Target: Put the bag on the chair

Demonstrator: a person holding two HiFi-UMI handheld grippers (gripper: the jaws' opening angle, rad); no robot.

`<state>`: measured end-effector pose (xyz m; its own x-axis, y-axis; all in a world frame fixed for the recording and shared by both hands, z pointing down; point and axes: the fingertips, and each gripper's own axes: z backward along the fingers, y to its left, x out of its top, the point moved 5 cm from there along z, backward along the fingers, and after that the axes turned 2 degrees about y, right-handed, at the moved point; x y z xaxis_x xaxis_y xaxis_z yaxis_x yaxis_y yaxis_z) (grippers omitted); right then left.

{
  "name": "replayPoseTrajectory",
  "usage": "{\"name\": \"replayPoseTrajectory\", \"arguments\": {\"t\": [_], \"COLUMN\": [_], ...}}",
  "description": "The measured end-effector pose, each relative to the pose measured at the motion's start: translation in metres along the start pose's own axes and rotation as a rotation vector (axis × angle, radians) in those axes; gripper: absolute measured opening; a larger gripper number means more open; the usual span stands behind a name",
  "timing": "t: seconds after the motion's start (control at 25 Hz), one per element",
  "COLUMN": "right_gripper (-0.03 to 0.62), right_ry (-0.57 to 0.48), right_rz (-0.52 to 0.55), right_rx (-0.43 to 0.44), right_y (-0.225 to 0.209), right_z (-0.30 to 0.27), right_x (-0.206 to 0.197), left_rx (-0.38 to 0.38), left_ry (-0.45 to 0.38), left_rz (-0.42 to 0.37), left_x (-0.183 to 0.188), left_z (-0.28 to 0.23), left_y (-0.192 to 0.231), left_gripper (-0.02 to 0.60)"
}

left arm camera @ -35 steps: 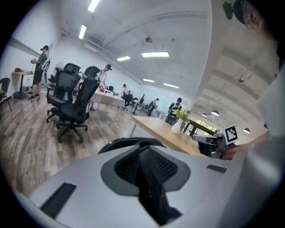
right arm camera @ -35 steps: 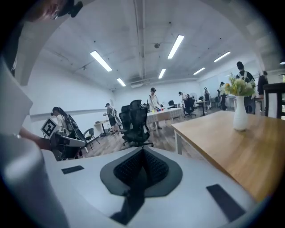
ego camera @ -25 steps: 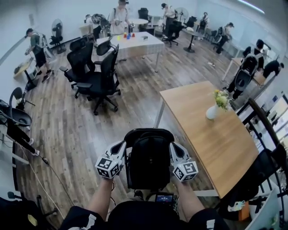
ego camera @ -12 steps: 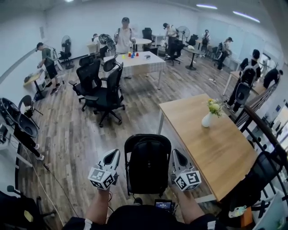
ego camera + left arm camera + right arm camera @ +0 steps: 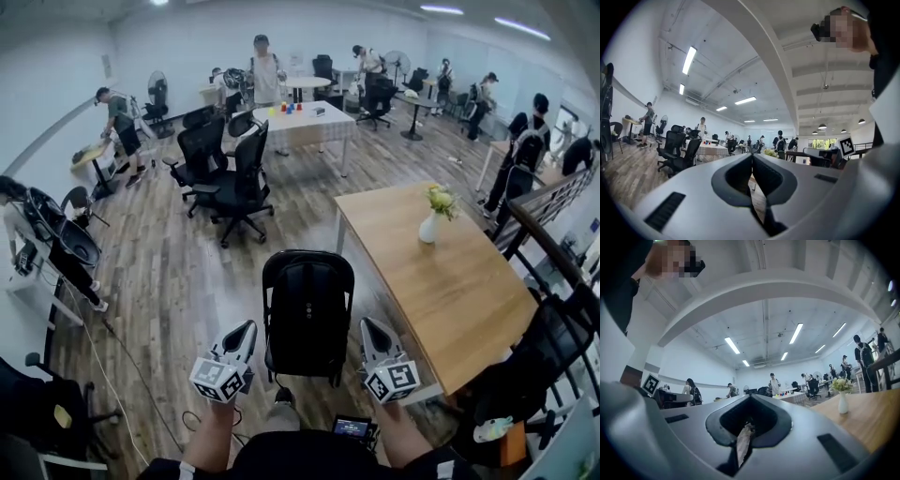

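Observation:
A black office chair point(image 5: 307, 314) stands on the wood floor right in front of me, its tall back turned towards me. I cannot make out a bag on it or in either gripper. My left gripper point(image 5: 247, 328) hovers at the chair's lower left and my right gripper point(image 5: 367, 324) at its lower right, both apart from it. The left gripper point(image 5: 752, 157) is shut with nothing in it. The right gripper point(image 5: 750, 398) is shut too; a pale strip point(image 5: 742, 442) sits in the slit behind its tips, and I cannot tell what it is.
A wooden table point(image 5: 441, 281) with a white vase of flowers point(image 5: 431, 225) stands right of the chair. More black chairs point(image 5: 234, 178) and a white table point(image 5: 309, 122) are farther back, with several people around. A dark bulky shape point(image 5: 534, 361) sits by a railing at the right.
Both grippers have drawn back from the sides of the chair's back towards me and stayed shut. The chair now stands farther off in the head view.

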<state>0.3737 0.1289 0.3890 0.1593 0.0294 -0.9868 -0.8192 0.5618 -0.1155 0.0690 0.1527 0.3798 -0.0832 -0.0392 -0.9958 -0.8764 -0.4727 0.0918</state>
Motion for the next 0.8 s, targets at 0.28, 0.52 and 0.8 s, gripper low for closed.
{"name": "replayPoseTrajectory", "arguments": {"t": [0.28,0.52,0.8], "right_gripper": [0.011,0.011,0.011], "right_ry": [0.013,0.022,0.035], "right_rz": [-0.037,-0.028,0.059], "right_rx": [0.031,0.020,-0.048], "right_y": [0.028,0.053,0.085], "right_z": [0.063,0.090,0.098], "right_x": [-0.017,-0.023,-0.012], "left_rx": [0.018,0.029,0.028], "left_ry": [0.033,0.035,0.000], "left_rz": [-0.018,-0.012,-0.019], "left_x": [-0.018,-0.023,-0.013], "left_z": [0.056,0.089,0.119], "left_y": [-0.041,-0.051,-0.040], "left_gripper": [0.003,0.003,0.003]}}
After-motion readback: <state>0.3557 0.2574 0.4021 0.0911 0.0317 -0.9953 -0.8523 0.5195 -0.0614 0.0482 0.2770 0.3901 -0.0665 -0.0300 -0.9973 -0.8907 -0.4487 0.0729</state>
